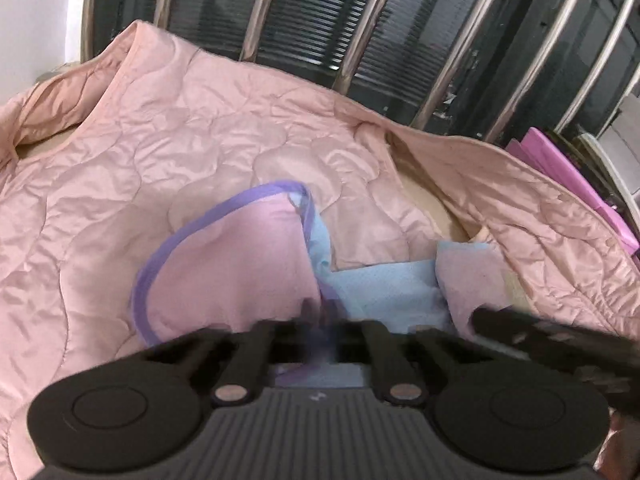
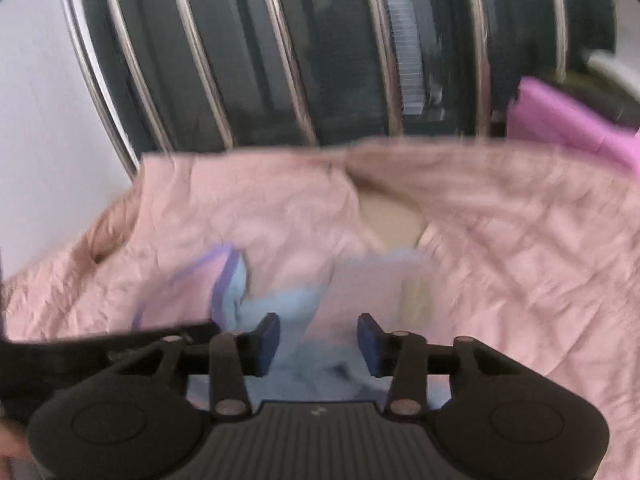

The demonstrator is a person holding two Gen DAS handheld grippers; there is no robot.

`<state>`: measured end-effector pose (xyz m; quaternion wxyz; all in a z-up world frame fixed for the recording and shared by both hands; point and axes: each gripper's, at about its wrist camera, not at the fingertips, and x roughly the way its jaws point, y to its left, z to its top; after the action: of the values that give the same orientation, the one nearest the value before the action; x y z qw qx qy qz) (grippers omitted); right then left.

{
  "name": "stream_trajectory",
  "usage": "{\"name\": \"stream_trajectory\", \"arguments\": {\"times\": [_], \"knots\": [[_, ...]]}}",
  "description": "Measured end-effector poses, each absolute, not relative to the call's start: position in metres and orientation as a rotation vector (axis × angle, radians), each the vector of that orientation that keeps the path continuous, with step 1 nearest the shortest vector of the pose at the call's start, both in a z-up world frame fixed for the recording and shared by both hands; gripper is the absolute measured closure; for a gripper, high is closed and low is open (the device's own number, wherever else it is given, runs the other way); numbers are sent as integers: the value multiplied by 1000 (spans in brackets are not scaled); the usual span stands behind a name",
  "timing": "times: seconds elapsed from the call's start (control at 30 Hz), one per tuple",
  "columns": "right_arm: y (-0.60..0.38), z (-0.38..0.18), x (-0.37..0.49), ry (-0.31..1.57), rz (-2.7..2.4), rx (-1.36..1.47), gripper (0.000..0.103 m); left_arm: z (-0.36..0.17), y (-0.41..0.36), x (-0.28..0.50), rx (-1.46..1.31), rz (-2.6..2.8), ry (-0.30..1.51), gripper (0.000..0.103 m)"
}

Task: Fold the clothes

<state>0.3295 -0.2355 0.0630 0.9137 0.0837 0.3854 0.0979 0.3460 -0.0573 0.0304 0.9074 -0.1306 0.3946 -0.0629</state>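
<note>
A quilted pink jacket (image 1: 192, 152) lies spread out, its shiny fabric puckered into curved stitched lobes and fine creases. It serves as the landmark here. On top of it, near its middle, sits a small garment (image 1: 248, 264) of soft matte cloth: pale pink panels, a light blue mesh-like part, and a narrow purple trim (image 1: 176, 240) running in a curve along its edge.

The left gripper (image 1: 320, 320) is at the near edge of the small garment, its black jaws pressed together on the purple-edged cloth, though motion blur smears the tips. The right gripper (image 2: 318, 340) is just beside it on the same garment; its blue-padded fingers (image 2: 268, 340) stand apart with blue fabric bunched between them, and the blurred picture does not let me tell whether the pads press on it.

Behind the jacket rise round, polished metal bars (image 1: 352, 56), with a dark ribbed surface behind them. Beyond the jacket's far right edge lie flat bright magenta sheets (image 1: 560, 168).
</note>
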Motion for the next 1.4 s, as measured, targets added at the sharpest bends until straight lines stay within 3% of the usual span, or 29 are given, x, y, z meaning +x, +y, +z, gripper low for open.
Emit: {"name": "stream_trajectory", "arguments": {"times": [0.03,0.13,0.33,0.5,0.63,0.7,0.77,0.83,0.9,0.93,0.97,1.0,1.17,1.23,1.4], "knots": [[-235,54,335,830,191,169,95,32,-56,345,-270,-107,799,100],[-238,49,336,834,185,213,96,46,-39,340,-334,-46,719,100],[-285,99,306,622,142,397,97,89,21,309,-466,119,512,100],[-305,87,313,707,-57,309,98,99,46,300,-525,227,457,100],[-310,81,314,738,-98,308,91,96,40,306,-467,305,466,100],[-309,89,306,682,-56,325,70,96,37,305,-446,340,455,100],[-298,93,305,651,9,315,60,98,32,301,-437,354,438,99],[-285,86,312,677,84,308,58,99,28,300,-422,361,433,95],[-272,66,325,746,128,311,63,100,22,302,-390,357,444,89],[-265,55,331,789,118,303,71,101,20,303,-377,350,446,77],[-259,44,337,821,74,281,92,102,18,302,-374,341,439,71],[-258,37,340,821,26,268,96,103,16,301,-376,329,432,64],[-271,60,325,735,44,353,99,102,-2,306,-338,187,484,63],[-285,85,308,655,113,427,99,96,-14,313,-353,60,547,53],[-307,139,264,469,347,557,100,77,-50,330,-484,-287,712,47]]}}
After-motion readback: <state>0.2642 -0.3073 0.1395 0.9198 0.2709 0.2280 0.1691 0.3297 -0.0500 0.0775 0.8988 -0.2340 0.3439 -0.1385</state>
